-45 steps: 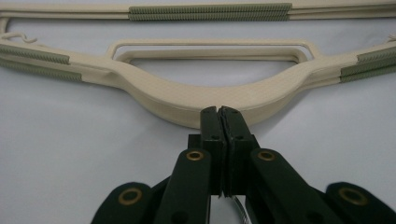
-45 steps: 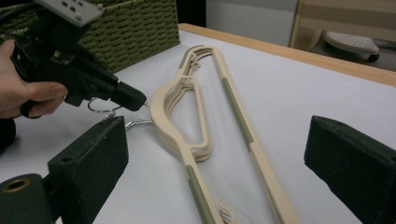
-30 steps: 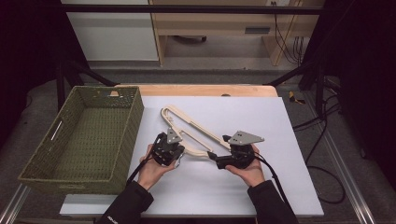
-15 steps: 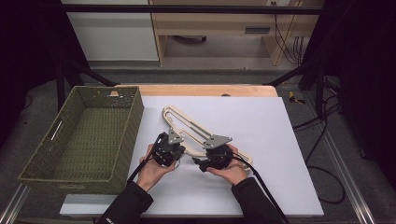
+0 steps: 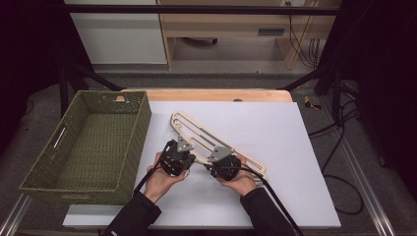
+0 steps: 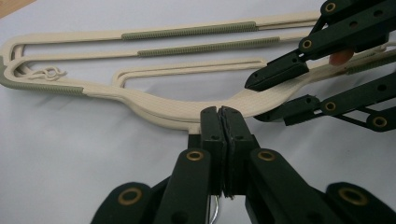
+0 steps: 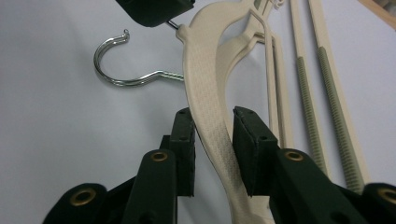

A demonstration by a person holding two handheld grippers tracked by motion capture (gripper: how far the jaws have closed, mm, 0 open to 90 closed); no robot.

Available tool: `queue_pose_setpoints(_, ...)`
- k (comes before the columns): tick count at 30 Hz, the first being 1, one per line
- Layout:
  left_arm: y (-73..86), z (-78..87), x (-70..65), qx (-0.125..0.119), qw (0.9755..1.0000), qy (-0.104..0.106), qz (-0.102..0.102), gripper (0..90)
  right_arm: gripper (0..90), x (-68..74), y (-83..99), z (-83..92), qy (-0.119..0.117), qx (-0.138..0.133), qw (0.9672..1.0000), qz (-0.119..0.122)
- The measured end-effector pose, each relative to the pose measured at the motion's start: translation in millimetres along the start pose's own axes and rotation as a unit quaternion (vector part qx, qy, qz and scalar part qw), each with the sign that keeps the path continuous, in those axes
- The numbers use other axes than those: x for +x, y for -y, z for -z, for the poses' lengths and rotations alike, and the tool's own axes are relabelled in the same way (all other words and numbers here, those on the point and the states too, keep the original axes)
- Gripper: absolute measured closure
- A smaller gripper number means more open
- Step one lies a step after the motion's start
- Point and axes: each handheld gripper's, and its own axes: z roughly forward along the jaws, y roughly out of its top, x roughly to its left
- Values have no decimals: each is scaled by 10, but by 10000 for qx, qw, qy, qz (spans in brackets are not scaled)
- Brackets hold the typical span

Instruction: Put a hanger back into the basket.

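Our left gripper (image 6: 222, 122) is clamped shut at the neck of the cream hangers (image 5: 206, 137), pinning them while our right gripper (image 7: 215, 154), jaws just closing but not yet pressing, straddles the top hanger's arm. The stack lies mid-table; the green basket (image 5: 142, 123) waits at nine o'clock.

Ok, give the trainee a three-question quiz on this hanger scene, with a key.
1. True or false: the left gripper has its jaws closed at the neck of the top hanger.
2. What stands left of the white board: A a metal tray, B a green woven basket, C a cardboard box?
3. What lies between the right gripper jaws?

Key: 1 true. 2 B, the green woven basket. 3 The top hanger's cream arm; the jaws have just been closing, with slight gaps showing beside it.
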Motion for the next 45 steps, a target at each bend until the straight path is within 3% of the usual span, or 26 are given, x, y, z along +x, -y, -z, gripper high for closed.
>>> queue_pose_setpoints(4, -5, 28, 6, -111, 9999, 37, -3, 879, 725, 1, -1, 15, 5, 5, 10000, 99)
queue_pose_setpoints(6, -14, 91, 19, -309, 9995, 65, 36, 776, 728, -5, 2, 30, 24, -4, 9999, 123)
queue_pose_setpoints(9, -44, 243, 58, -625, 9975, 287, 161, 643, 731, -21, 6, 52, 18, -52, 9999, 93)
queue_pose_setpoints(11, -68, 420, 102, -1061, 9935, 366, 216, 493, 737, -40, 4, 83, 18, -99, 9999, 63)
queue_pose_setpoints(12, -68, 420, 102, -1061, 9935, 366, 216, 446, 737, -40, 4, 83, 18, -99, 9999, 63)
queue_pose_setpoints(14, -71, 538, 142, -1370, 9893, 419, 278, 411, 744, -58, 2, 111, 56, -162, 9998, 66)
queue_pose_setpoints(16, -67, 645, 191, -1633, 9850, 470, 299, 307, 752, -80, -2, 150, 73, -206, 9998, 40)
queue_pose_setpoints(18, -54, 731, 239, -1772, 9824, 516, 274, 271, 760, -105, -7, 187, 101, -274, 9996, 28)
queue_pose_setpoints(22, -5, 892, 353, -2114, 9753, 490, 413, 173, 780, -162, -9, 268, 172, -359, 9992, -12)
queue_pose_setpoints(25, 39, 981, 415, -2259, 9720, 474, 433, 130, 792, -203, -8, 321, 224, -404, 9989, -89)
queue_pose_setpoints(31, 126, 1011, 462, -2156, 9748, 427, 377, 76, 824, -285, 3, 425, 409, -487, 9979, -92)
queue_pose_setpoints(39, 177, 892, 442, -1956, 9795, 388, 294, 48, 864, -418, 46, 567, 692, -563, 9960, -71)
queue_pose_setpoints(45, 194, 829, 437, -1831, 9818, 412, 286, 50, 865, -515, 85, 703, 647, -707, 9952, -206)
